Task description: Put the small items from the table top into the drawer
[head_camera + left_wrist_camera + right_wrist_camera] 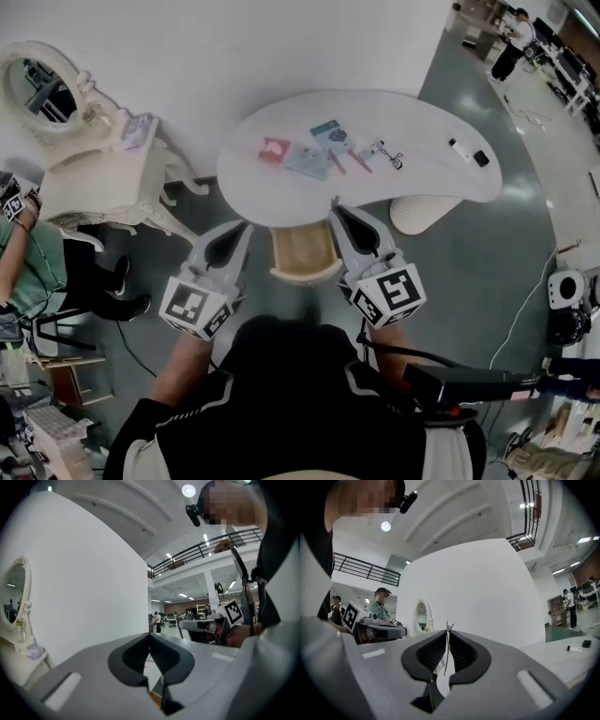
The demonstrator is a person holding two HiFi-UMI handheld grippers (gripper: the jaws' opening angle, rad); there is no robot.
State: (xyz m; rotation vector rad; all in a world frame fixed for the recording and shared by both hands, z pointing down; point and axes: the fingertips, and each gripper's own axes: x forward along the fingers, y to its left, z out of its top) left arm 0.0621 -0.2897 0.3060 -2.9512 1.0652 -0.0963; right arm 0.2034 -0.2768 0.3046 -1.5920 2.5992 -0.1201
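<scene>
Left gripper [246, 225] and right gripper [337, 206] — jaws together — flank the drawer [302, 254], small items [323, 150] beyond.

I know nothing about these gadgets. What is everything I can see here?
table: one, white, curved, by the wall
drawer: one, wood-coloured inside, open under the table's front edge
small items: about seven, red, teal, white, black, spread on the table top
stool: one, white, under the table's right end
mirrored dresser: one, cream, left of the table
bystander: one, green shirt, far left
left gripper: one, grey, shut and empty, beside the drawer
right gripper: one, grey, shut on a thin metal piece, beside the drawer
</scene>
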